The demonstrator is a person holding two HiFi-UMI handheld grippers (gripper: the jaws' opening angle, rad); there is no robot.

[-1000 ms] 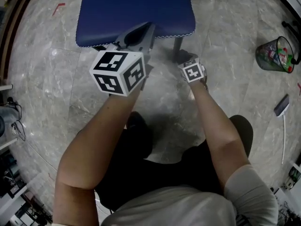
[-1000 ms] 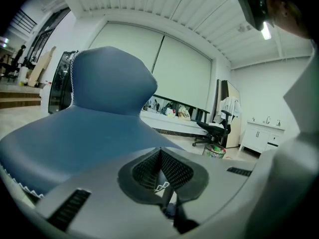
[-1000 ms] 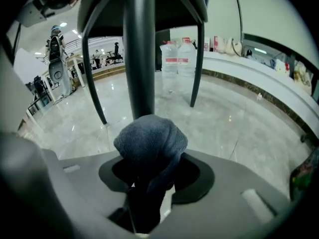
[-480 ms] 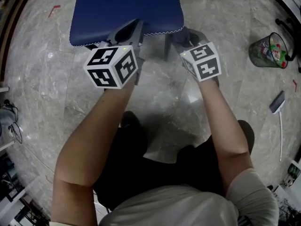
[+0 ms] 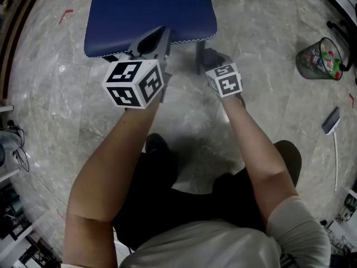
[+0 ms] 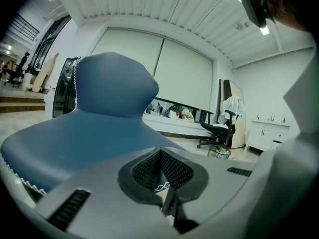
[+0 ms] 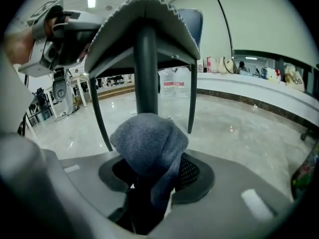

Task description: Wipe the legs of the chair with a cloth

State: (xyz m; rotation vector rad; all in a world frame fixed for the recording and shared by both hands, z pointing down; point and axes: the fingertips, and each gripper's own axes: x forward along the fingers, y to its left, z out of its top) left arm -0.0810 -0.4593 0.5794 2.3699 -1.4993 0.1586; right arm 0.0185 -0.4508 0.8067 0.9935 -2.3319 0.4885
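1. Right fingers (image 7: pixel 192 171): closed on a grey cloth (image 7: pixel 149 148). The cloth bunches up out of the right gripper (image 7: pixel 152 180) and hides the tips.
2. Front leg (image 7: pixel 146 68): dark tube, upright, long axis vertical. In the right gripper view it stands at 12 o'clock of the cloth. The crown of the cloth overlaps its lower run. Whether they touch or lie just apart cannot be told.
3. Same pair, head view: the leg sits just beside the cloth, at about 9 o'clock of it, under the near edge of the seat (image 5: pixel 150 10). The right gripper is plainly the nearer of the two to this leg.
4. Left fingers (image 6: pixel 177 171): closed, pads meeting at the tips. A scrap of the seat's white zigzag hem shows in the gap between them, apparently nipped. The left gripper (image 6: pixel 160 156) lies on the seat's near edge, at 10 o'clock of the front leg.
5. Other legs (image 7: pixel 192 98): thin, dark, at 1 o'clock and 10 o'clock of the cloth, well behind the front leg.
6. Right forearm (image 5: pixel 256 149): stretched forward and down, its cube small in the head view, so held low. Left forearm (image 5: pixel 117 155): stretched forward, its cube larger, so held higher.
7. Judgement: the wipe depends on keeping the cloth pressed forward at 12 o'clock while travelling along the leg's vertical axis. The left gripper serves to steady the chair.
8. Surroundings: pale marble floor (image 5: pixel 184 116). Waste bin (image 5: pixel 323 60) at 3 o'clock, well apart.
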